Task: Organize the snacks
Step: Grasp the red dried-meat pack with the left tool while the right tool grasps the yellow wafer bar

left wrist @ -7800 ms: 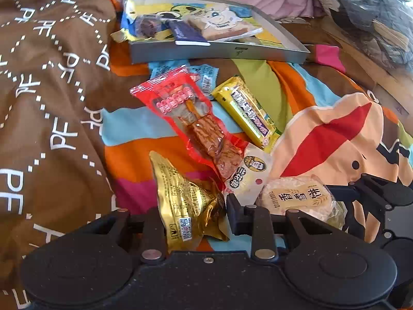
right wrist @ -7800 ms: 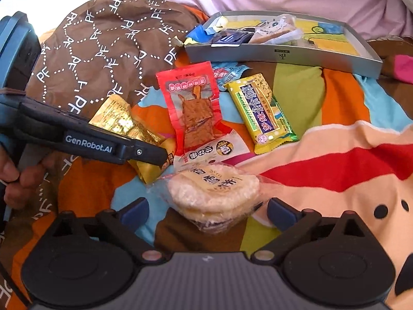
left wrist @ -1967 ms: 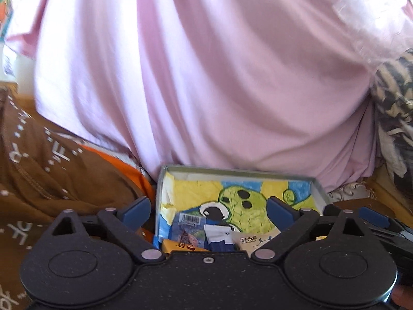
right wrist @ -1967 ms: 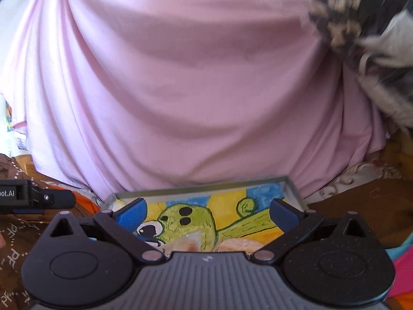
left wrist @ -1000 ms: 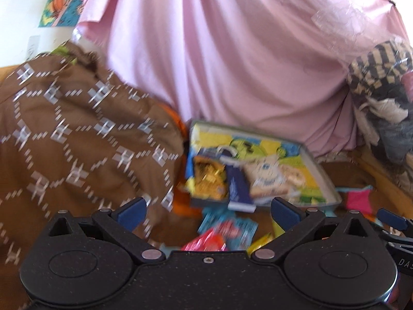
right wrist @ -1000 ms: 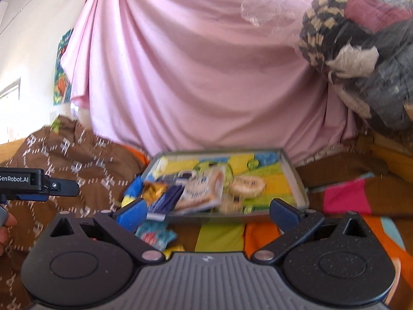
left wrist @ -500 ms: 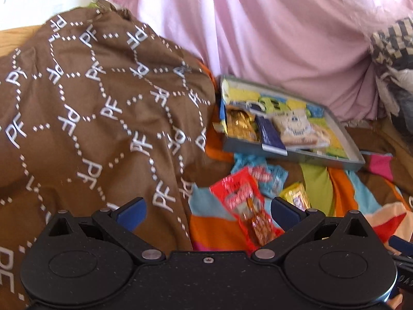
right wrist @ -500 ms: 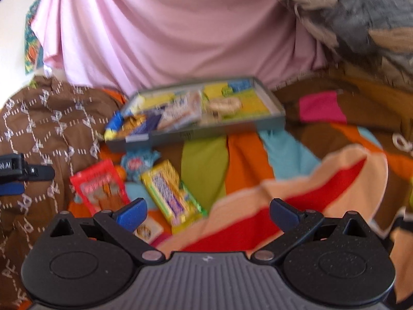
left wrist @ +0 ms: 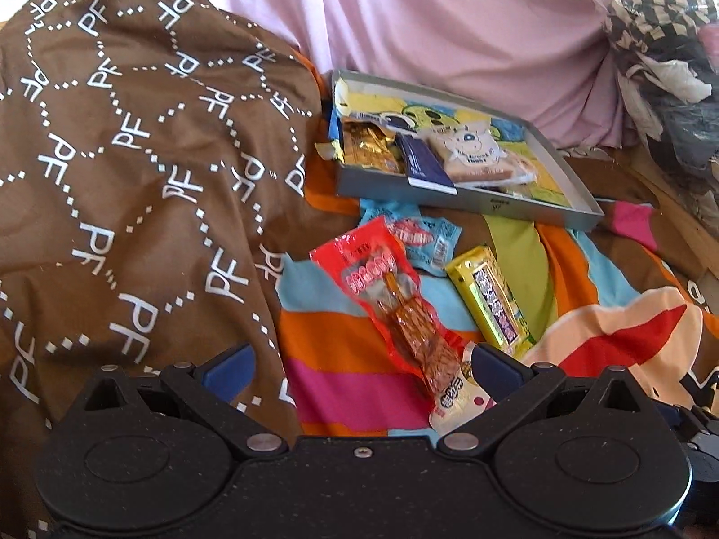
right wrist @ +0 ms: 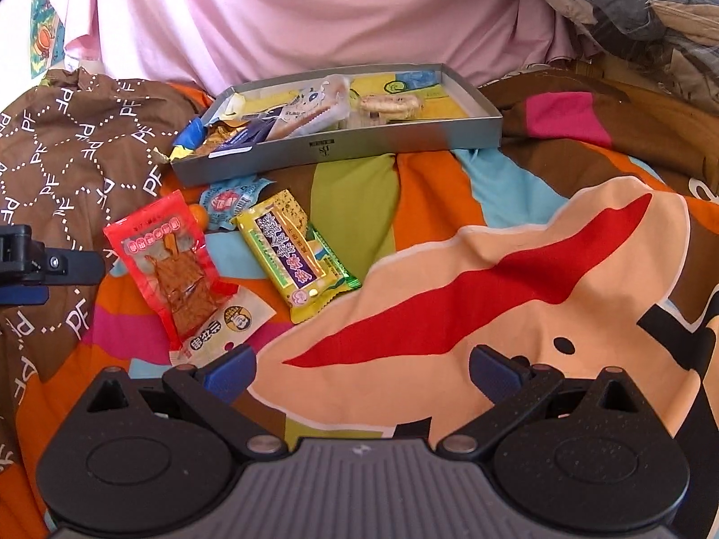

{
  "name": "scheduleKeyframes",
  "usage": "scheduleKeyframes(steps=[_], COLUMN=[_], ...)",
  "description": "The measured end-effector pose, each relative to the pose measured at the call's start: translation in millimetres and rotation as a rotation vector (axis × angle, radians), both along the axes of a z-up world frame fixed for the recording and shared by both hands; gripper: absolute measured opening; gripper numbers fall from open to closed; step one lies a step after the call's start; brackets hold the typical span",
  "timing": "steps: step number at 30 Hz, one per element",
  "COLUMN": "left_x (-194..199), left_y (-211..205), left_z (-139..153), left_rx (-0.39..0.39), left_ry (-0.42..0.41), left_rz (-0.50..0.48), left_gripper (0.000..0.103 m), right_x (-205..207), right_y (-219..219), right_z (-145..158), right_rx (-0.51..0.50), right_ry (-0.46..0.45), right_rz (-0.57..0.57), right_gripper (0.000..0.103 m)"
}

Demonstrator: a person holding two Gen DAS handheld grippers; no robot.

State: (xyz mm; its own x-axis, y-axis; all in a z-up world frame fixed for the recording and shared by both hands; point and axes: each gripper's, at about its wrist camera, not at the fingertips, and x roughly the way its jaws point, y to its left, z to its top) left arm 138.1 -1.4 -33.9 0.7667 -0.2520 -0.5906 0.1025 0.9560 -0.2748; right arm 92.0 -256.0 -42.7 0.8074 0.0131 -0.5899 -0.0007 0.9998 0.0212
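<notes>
A grey box (left wrist: pixel 467 201) (right wrist: pixel 341 146) lies at the back of the colourful bedspread and holds a gold packet (left wrist: pixel 368 149), a dark blue packet (left wrist: pixel 422 164), a toast packet (left wrist: pixel 472 155) and a rice cracker (right wrist: pixel 390 104). In front of it lie a red snack packet (left wrist: pixel 395 301) (right wrist: pixel 170 269), a yellow bar (left wrist: pixel 490 301) (right wrist: pixel 292 256) and a small blue packet (left wrist: pixel 422 238) (right wrist: pixel 229 200). My left gripper (left wrist: pixel 361 366) stands open over the red packet's near end. My right gripper (right wrist: pixel 361 370) is open above bare bedspread, right of the packets.
A brown blanket (left wrist: pixel 126 170) with white letters is bunched up on the left. A pink sheet (right wrist: pixel 287 13) hangs behind the box. Bagged clothes (left wrist: pixel 665 67) are piled at the right. The left gripper's body (right wrist: pixel 40 265) shows at the right wrist view's left edge.
Both grippers have pulled back from the box and tipped down toward the loose packets. The gold packet and the rice cracker, earlier on the bedspread, now lie in the box.
</notes>
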Motion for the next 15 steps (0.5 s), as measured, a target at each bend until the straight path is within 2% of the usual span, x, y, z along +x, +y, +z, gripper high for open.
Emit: scheduleKeyframes(steps=[8,15], left_x=[11,29], left_y=[-1,3], left_z=[-13,-26], left_rx=[-0.027,-0.18], left_ry=[0.035,0.052], left_rz=[-0.023,-0.071], left_gripper=[0.102,0.102], right_x=[7,20], right_y=[2,1], right_z=[-4,0], right_rx=[0.005,0.068], right_ry=[0.025,0.018], right_rz=[0.018,0.096], right_gripper=[0.103,0.103])
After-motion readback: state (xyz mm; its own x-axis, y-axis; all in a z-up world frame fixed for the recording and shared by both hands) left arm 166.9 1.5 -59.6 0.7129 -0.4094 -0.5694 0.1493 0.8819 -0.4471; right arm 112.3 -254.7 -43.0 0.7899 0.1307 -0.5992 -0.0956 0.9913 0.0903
